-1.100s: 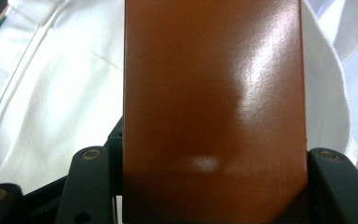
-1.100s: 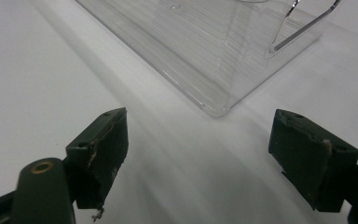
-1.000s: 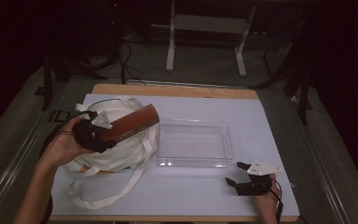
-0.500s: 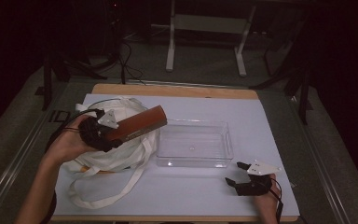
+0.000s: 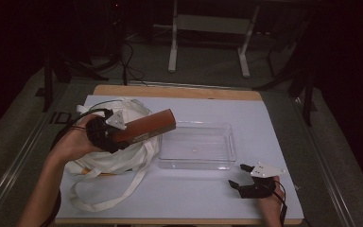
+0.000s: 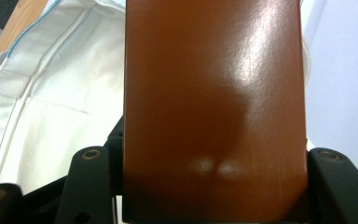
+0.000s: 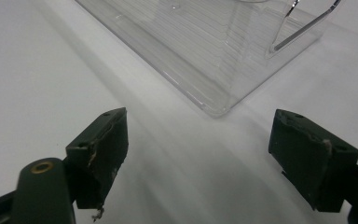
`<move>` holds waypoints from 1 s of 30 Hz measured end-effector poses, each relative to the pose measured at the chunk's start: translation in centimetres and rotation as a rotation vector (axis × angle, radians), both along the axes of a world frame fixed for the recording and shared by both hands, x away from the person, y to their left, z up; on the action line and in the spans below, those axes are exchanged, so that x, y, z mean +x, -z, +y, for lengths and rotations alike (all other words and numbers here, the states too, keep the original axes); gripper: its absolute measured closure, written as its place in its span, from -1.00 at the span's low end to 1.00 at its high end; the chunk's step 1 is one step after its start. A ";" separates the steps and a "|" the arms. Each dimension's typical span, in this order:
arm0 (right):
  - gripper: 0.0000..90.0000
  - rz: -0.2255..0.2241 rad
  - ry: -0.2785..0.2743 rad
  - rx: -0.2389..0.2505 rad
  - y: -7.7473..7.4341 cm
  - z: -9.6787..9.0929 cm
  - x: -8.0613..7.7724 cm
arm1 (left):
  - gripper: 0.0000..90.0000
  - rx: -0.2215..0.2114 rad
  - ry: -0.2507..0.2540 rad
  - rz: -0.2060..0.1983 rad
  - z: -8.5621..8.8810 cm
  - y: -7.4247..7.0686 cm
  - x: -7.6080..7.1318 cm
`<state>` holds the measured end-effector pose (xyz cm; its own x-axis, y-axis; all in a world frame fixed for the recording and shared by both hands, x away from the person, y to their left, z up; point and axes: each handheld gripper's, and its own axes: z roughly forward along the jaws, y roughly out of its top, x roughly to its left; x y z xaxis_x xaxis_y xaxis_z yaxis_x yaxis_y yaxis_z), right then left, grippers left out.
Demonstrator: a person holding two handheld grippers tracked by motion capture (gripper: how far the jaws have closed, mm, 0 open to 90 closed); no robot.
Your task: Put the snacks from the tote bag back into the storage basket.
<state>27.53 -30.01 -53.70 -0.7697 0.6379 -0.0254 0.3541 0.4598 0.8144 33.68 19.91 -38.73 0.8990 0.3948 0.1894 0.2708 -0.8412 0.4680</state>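
Left gripper (image 5: 116,134) pinches brown box (image 5: 146,128) by one end, over white bag (image 5: 118,158) beside clear tray (image 5: 196,145); stiff, glossy, probably light. Right gripper (image 5: 246,178) spread, idle.

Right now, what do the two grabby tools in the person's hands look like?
Each hand-held gripper is black with two chunky jaws and brass-coloured rivets. The left hand-held gripper and the right hand-held gripper each carry a pale grey three-cornered plate on top, and dark cables trail back. The forearms are bare, without sleeves.
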 end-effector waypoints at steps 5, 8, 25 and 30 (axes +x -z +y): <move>-0.56 0.000 0.000 -0.001 0.0 0.0 0.0 | -0.04 0.011 0.016 0.003 -0.5 -0.1 0.2; -0.56 0.001 -0.001 -0.001 0.0 0.0 0.0 | -0.04 0.012 0.030 0.003 -0.8 -0.2 0.3; -0.56 0.001 -0.001 0.000 0.0 0.0 0.0 | -0.04 0.013 0.075 0.012 -2.6 -0.3 1.0; -0.56 0.001 -0.001 0.002 0.0 0.0 0.0 | -0.04 0.010 0.096 0.009 -3.1 -0.5 1.0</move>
<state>27.56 -30.02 -53.70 -0.7703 0.6372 -0.0235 0.3547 0.4588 0.8147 34.73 16.84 -38.27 0.9342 0.3050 0.1850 0.1930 -0.8682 0.4572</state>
